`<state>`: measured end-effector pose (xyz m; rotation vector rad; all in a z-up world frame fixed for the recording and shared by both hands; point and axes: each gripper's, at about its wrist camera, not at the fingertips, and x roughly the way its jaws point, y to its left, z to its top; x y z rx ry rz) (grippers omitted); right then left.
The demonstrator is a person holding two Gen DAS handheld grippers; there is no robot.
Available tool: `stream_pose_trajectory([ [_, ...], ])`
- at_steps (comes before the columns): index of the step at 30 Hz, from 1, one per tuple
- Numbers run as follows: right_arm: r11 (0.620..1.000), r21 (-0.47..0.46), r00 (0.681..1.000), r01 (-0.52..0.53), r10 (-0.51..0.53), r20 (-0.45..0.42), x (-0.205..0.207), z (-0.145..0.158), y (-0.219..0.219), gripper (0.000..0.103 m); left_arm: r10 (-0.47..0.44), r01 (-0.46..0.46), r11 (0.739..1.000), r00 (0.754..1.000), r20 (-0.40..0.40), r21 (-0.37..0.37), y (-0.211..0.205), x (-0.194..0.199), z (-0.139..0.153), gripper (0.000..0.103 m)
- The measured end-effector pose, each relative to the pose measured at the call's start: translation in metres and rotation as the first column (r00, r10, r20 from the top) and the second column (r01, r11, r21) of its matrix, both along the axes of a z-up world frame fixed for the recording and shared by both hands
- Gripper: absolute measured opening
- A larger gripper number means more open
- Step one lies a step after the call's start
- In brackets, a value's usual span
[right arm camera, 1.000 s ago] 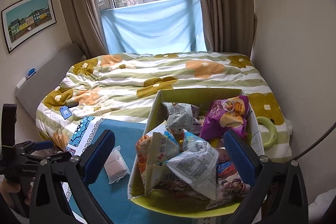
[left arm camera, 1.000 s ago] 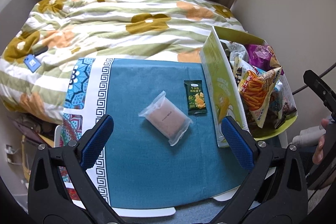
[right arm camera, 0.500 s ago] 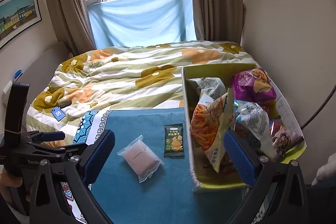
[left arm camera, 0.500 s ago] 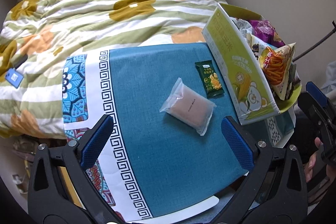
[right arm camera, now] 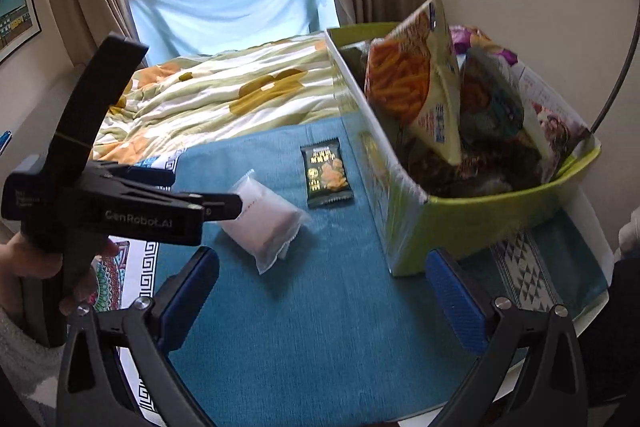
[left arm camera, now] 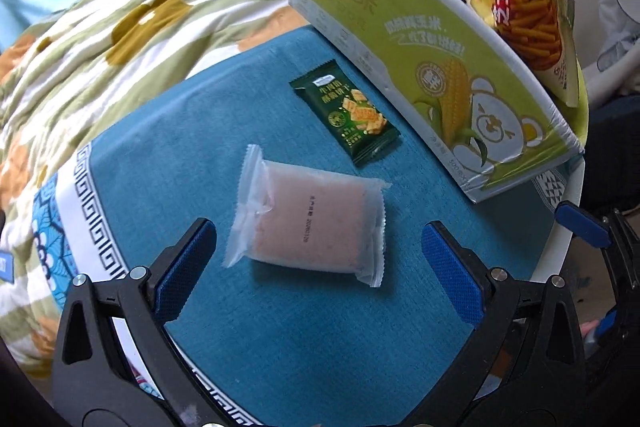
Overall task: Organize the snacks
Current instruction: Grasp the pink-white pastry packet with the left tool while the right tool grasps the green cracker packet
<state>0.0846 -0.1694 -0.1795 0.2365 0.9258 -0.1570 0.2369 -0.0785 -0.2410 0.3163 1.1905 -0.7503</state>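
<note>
A clear packet with a pink block (left arm camera: 310, 217) lies on the blue cloth, between the tips of my open left gripper (left arm camera: 318, 269), which hovers just above it. It also shows in the right wrist view (right arm camera: 266, 221), partly behind the left gripper (right arm camera: 218, 207). A dark green cracker packet (left arm camera: 347, 114) (right arm camera: 327, 174) lies beyond it, beside the green snack box (left arm camera: 420, 39) (right arm camera: 472, 223). The box is full of snack bags, an orange-stick bag (right arm camera: 404, 83) on top. My right gripper (right arm camera: 320, 301) is open and empty over the cloth near the box corner.
The blue cloth (left arm camera: 280, 347) covers a small white table (left arm camera: 560, 251) set against a bed with a flowered quilt (left arm camera: 120, 39). A wall stands behind the box. My right gripper's blue pad (left arm camera: 584, 223) shows at the table's right edge.
My left gripper has dropped and moved in over the clear packet, which now sits between its fingertips. My right gripper has swung left and lower, away from the box.
</note>
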Motion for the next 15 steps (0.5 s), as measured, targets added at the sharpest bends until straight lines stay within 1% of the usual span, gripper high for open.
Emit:
stream_pose_trajectory([
  [3, 1.0, 0.011, 1.0, 0.005, -0.005, -0.03, 0.003, -0.022, 0.001, 0.103, -0.015, 0.015, 1.0, 1.0, -0.024, 0.019, -0.01, 0.004, -0.019, 0.102],
  [7, 1.0, 0.019, 0.998, -0.005, 0.006, -0.064, 0.009, -0.041, 0.007, 0.103, -0.021, 0.02, 0.995, 1.0, 0.007, 0.097, -0.019, 0.009, -0.039, 0.102],
  [9, 1.0, 0.017, 0.997, -0.015, 0.017, -0.071, 0.012, -0.047, 0.009, 0.103, -0.017, 0.016, 0.992, 1.0, 0.012, 0.122, -0.018, 0.011, -0.046, 0.102],
  [12, 0.999, 0.02, 0.997, -0.025, 0.027, -0.078, 0.018, -0.053, 0.012, 0.103, 0.009, -0.005, 0.996, 0.999, -0.053, 0.085, -0.009, 0.02, -0.055, 0.103],
  [13, 0.999, 0.025, 0.996, -0.029, 0.03, -0.078, 0.021, -0.054, 0.013, 0.103, 0.012, -0.008, 0.998, 0.998, -0.055, 0.07, -0.006, 0.021, -0.055, 0.103],
  [15, 0.999, 0.027, 0.996, -0.04, 0.042, -0.079, 0.025, -0.057, 0.016, 0.103, 0.001, 0.001, 0.996, 1.0, -0.029, 0.091, -0.003, 0.021, -0.056, 0.103],
])
